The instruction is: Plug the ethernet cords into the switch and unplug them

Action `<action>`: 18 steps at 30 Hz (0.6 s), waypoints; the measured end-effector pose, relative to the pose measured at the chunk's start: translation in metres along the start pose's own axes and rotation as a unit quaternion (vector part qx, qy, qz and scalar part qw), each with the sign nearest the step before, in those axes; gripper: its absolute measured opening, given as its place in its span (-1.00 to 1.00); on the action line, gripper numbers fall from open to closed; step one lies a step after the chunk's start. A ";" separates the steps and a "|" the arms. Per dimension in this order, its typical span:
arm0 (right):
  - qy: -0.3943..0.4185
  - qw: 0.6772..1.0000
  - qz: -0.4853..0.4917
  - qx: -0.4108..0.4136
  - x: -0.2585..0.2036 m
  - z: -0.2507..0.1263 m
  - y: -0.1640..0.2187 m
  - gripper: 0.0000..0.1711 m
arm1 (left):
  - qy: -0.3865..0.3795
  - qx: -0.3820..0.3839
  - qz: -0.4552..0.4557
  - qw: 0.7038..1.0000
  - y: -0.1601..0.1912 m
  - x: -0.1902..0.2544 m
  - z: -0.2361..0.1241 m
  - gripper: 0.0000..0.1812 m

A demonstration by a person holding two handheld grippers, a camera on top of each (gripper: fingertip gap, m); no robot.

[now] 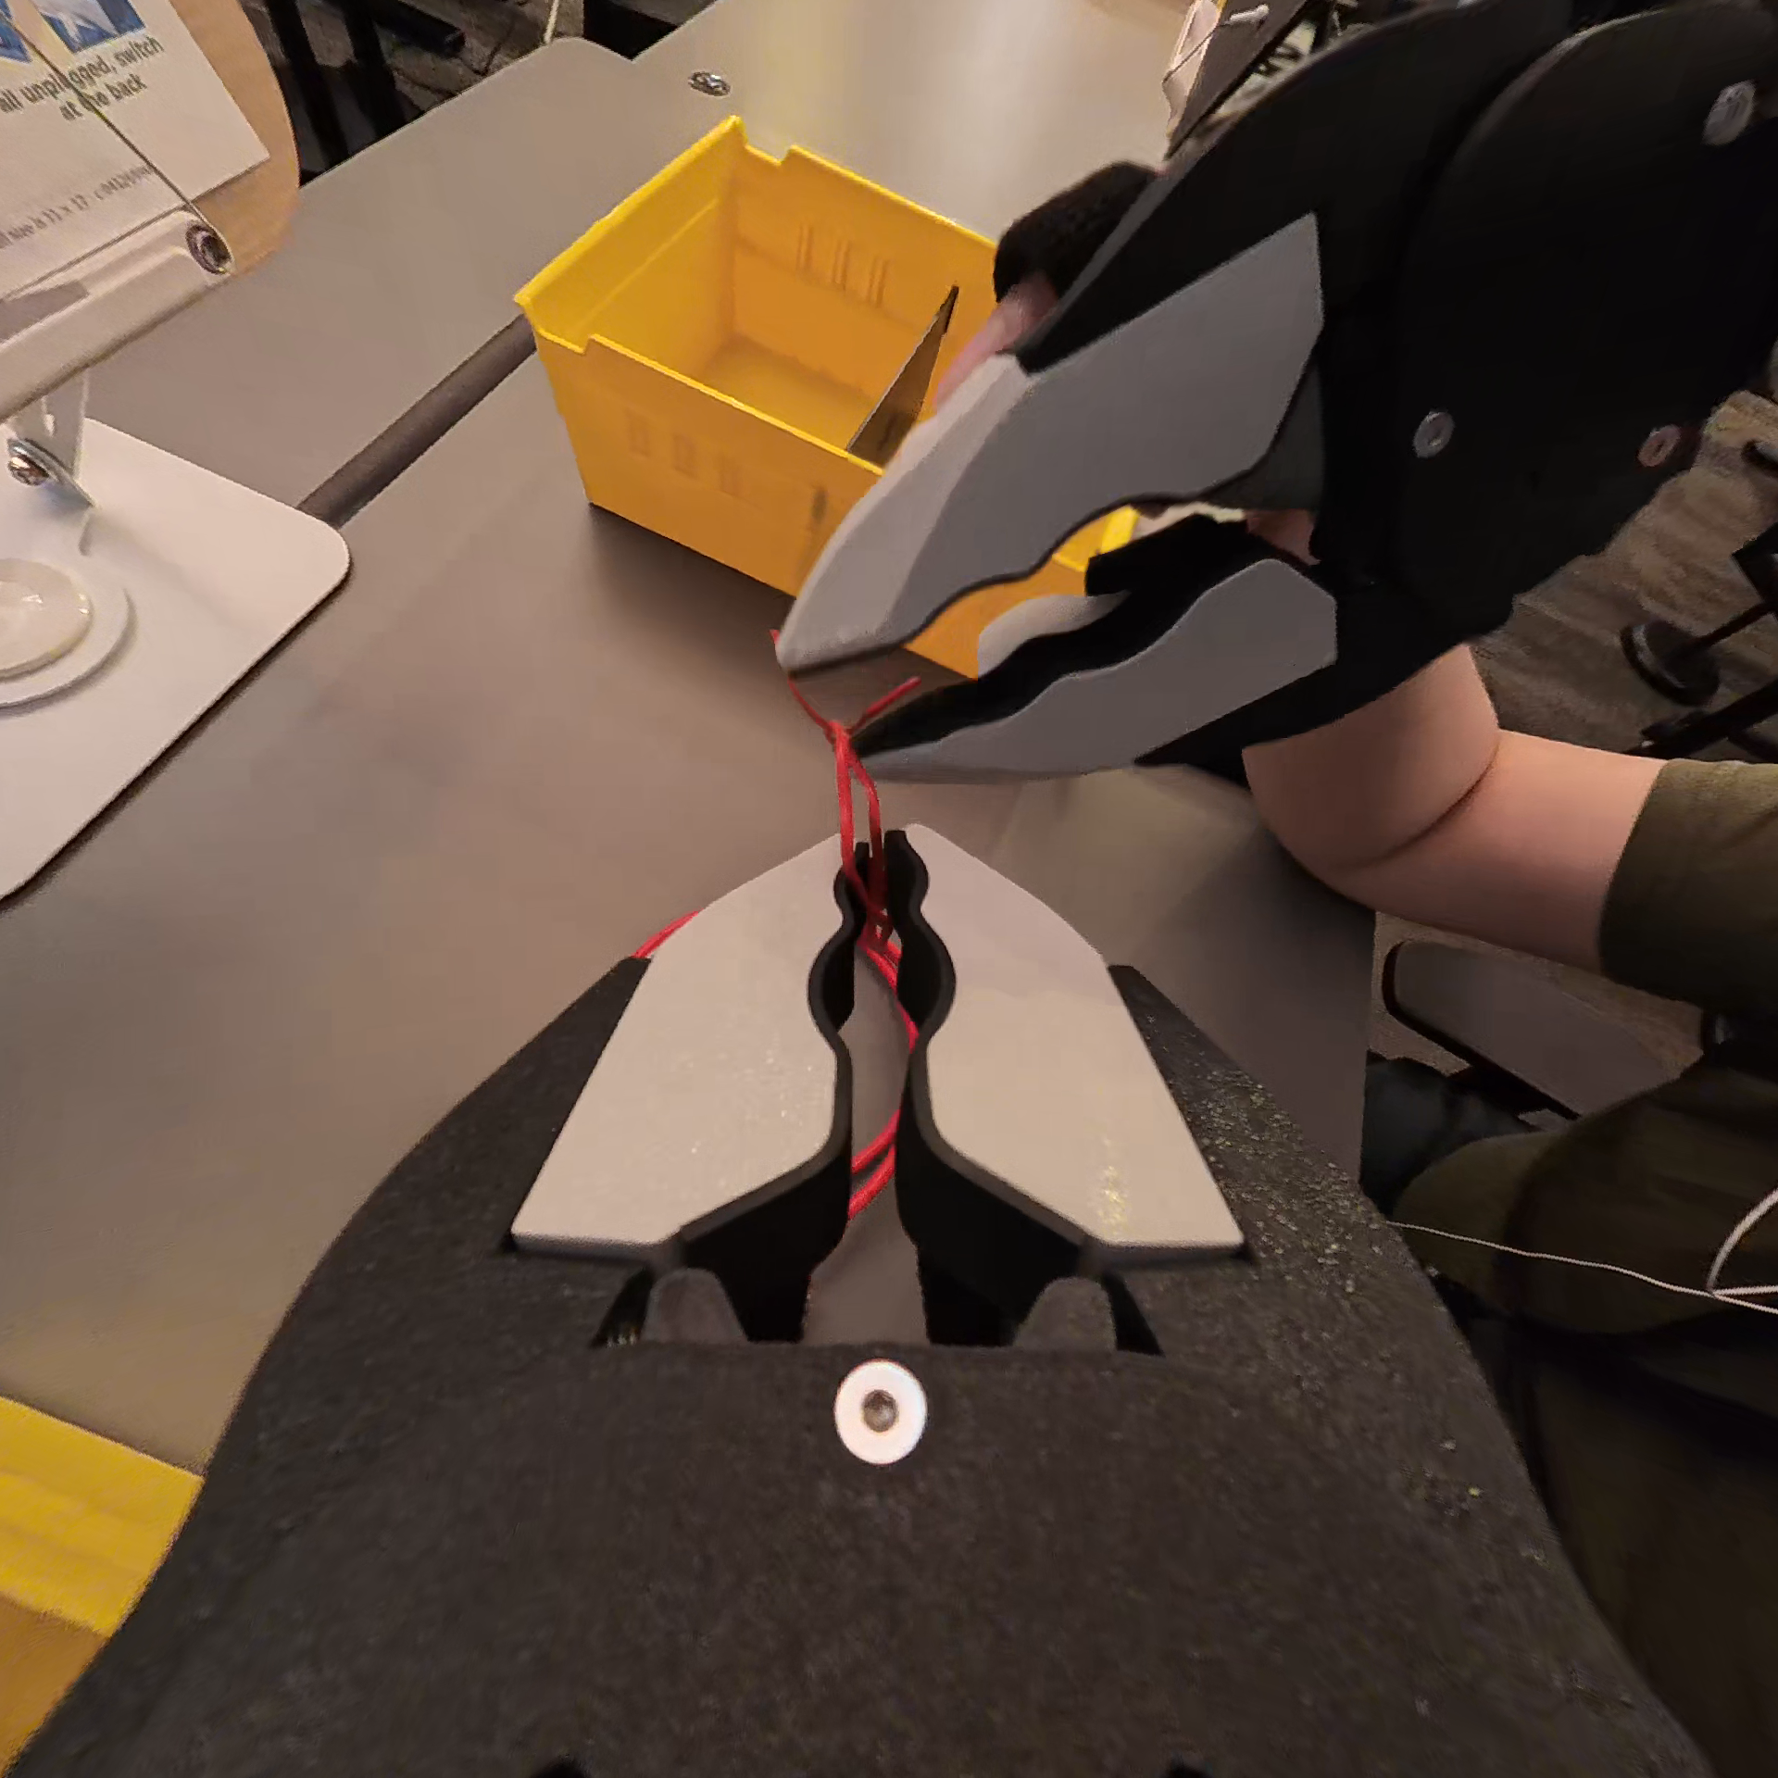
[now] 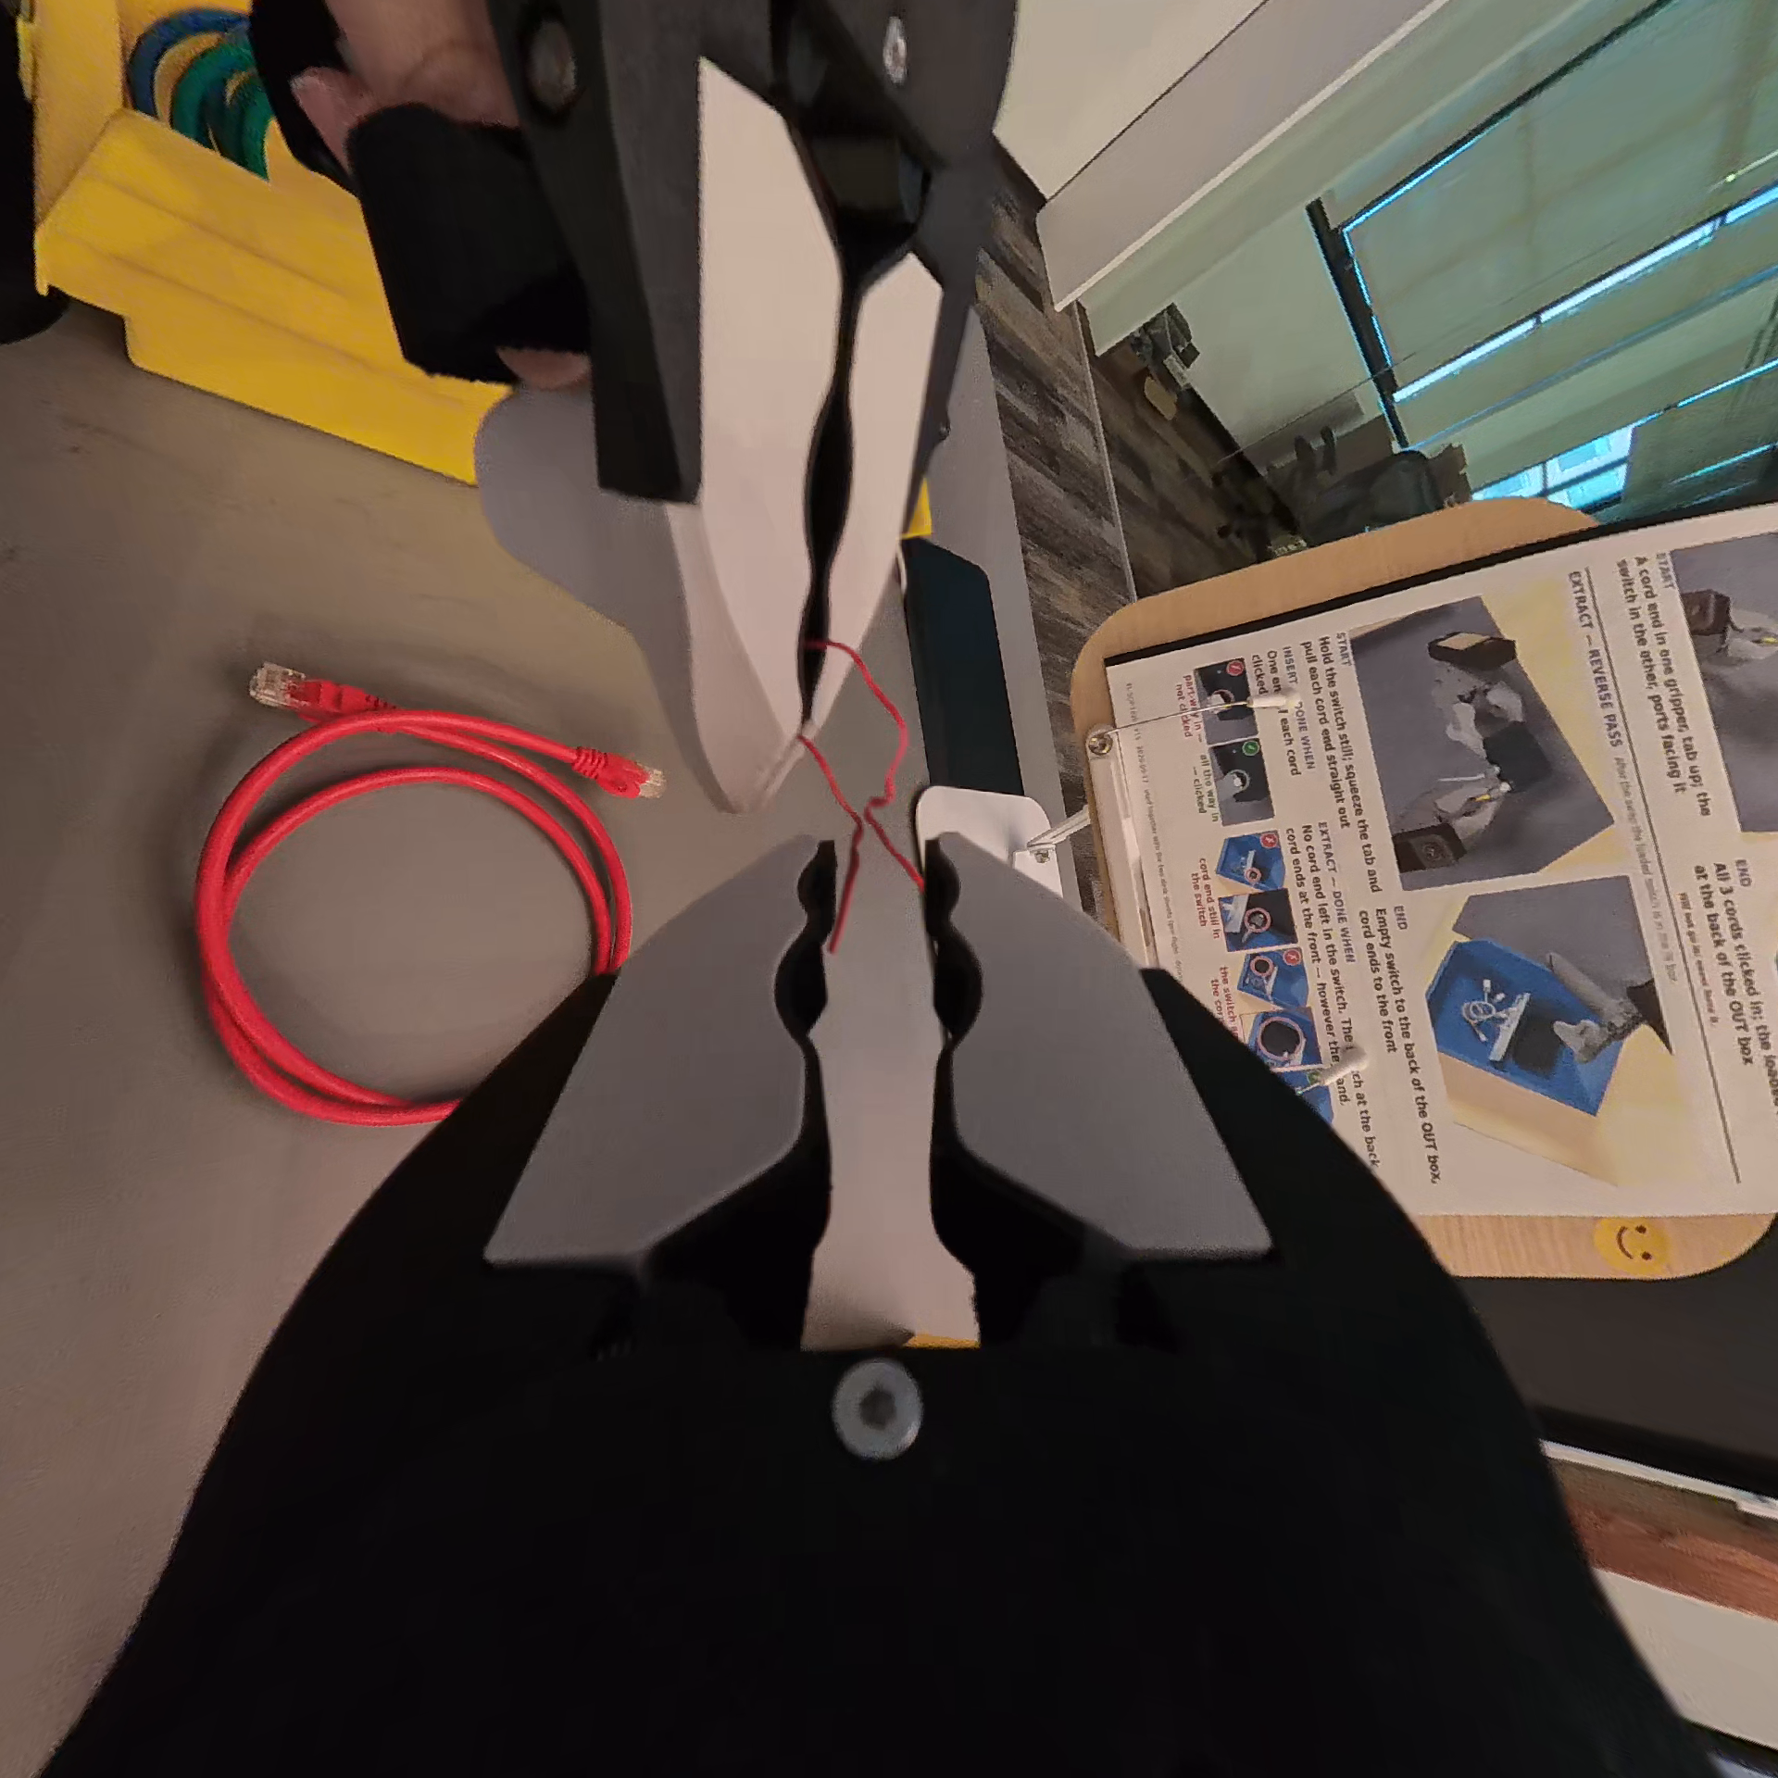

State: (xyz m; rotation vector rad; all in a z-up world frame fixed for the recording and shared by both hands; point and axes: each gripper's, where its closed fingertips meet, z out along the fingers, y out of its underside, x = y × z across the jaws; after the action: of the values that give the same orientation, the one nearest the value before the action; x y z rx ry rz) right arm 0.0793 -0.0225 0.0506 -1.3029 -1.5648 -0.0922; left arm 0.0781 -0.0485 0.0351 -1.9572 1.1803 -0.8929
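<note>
A thin red twist tie [image 1: 847,770] is stretched between my two grippers above the grey table [image 1: 433,770]. My left gripper [image 1: 877,851] is shut on one end of it. My right gripper [image 2: 877,856] is open, with the tie's [image 2: 890,741] loose twisted ends between its fingertips and touching one finger. In the left wrist view my right gripper [image 1: 823,702] comes in from the right. In the right wrist view my left gripper [image 2: 784,760] comes down from the top. A coiled red ethernet cord [image 2: 414,914] lies untied on the table, both plugs free. No switch is in view.
An empty yellow bin [image 1: 770,385] with a dark divider stands behind the grippers. Another yellow bin [image 2: 241,269] holds blue and green cords [image 2: 202,96]. An instruction sheet [image 2: 1443,866] on a wooden board stands on a white base [image 1: 144,616]. A person's forearm [image 1: 1443,818] is at the right. Only a small space, under 4 cm, lies between the two pairs of fingers.
</note>
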 end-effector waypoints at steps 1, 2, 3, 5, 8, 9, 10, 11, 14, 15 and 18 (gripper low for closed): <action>-0.001 1.000 0.006 0.003 0.001 -0.001 0.000 -0.77 | 0.003 -0.005 -0.001 1.000 0.002 0.000 -0.003 -0.96; -0.004 1.000 0.011 0.010 0.002 -0.003 0.000 -0.76 | 0.002 -0.013 0.001 1.000 0.004 -0.001 -0.008 -0.96; -0.006 1.000 0.015 0.019 0.002 -0.006 -0.001 -0.77 | -0.006 -0.027 0.007 1.000 0.009 -0.003 -0.015 -0.96; -0.009 0.999 0.021 0.034 0.004 -0.012 -0.003 -0.77 | -0.037 -0.066 0.018 0.997 0.023 -0.012 -0.039 -0.96; -0.016 0.999 0.030 0.042 0.006 -0.019 -0.001 -0.77 | -0.113 -0.114 0.002 0.987 0.054 -0.029 -0.097 -0.97; -0.019 0.998 0.033 0.041 0.006 -0.020 0.000 -0.77 | -0.134 -0.130 -0.016 0.982 0.069 -0.034 -0.117 -0.96; -0.022 0.998 0.036 0.039 0.006 -0.020 0.003 -0.77 | -0.161 -0.143 -0.033 0.976 0.083 -0.040 -0.136 -0.96; -0.025 0.998 0.039 0.037 0.006 -0.019 0.005 -0.77 | -0.192 -0.159 -0.053 0.967 0.099 -0.048 -0.153 -0.97; -0.036 0.998 0.041 0.023 0.004 -0.013 0.013 -0.77 | -0.206 -0.242 -0.132 0.939 0.156 -0.056 -0.178 -0.97; -0.037 0.998 0.041 0.016 0.004 -0.010 0.016 -0.77 | -0.177 -0.273 -0.155 0.933 0.174 -0.054 -0.176 -0.97; -0.044 0.998 0.048 -0.001 0.003 -0.006 0.025 -0.77 | -0.122 -0.379 -0.200 0.895 0.218 -0.060 -0.165 -0.97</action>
State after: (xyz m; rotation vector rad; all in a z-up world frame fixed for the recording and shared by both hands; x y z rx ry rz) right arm 0.1024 -0.0139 0.0425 -1.3961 -1.5732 0.0239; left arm -0.1763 -0.1056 -0.0671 -2.9212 1.0788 -0.3485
